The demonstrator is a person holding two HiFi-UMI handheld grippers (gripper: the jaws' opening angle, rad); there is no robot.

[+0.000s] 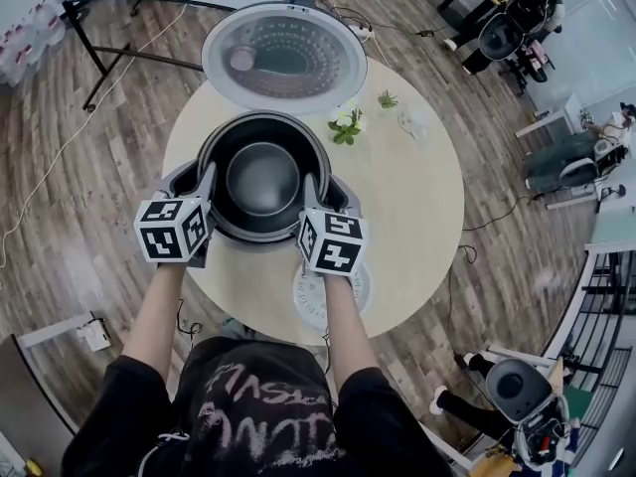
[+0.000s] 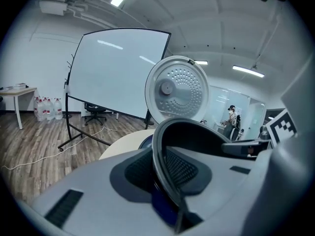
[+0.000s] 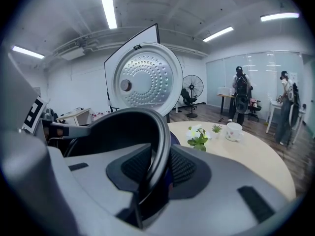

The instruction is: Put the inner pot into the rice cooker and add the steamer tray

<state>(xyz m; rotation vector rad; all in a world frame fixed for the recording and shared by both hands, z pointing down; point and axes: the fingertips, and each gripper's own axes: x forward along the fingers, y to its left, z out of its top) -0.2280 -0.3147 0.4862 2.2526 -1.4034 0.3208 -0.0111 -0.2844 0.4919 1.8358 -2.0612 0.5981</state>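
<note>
The dark inner pot (image 1: 262, 177) sits inside the grey rice cooker (image 1: 336, 195), whose lid (image 1: 284, 58) stands open at the back. My left gripper (image 1: 207, 183) is on the pot's left rim and my right gripper (image 1: 310, 191) on its right rim. In the left gripper view the thin rim (image 2: 197, 132) runs between the pads of the left gripper (image 2: 165, 173). The right gripper view shows the same rim (image 3: 123, 124) pinched in the right gripper (image 3: 158, 173). A white perforated steamer tray (image 1: 310, 304) lies on the table near me, partly under my right forearm.
The round beige table (image 1: 422, 217) also carries a small flowering plant (image 1: 346, 125), a tiny potted plant (image 1: 388, 99) and a cup (image 1: 412, 119) behind the cooker. A whiteboard on a stand (image 2: 118, 68) is beyond the table. People stand at the far side of the room (image 3: 241, 95).
</note>
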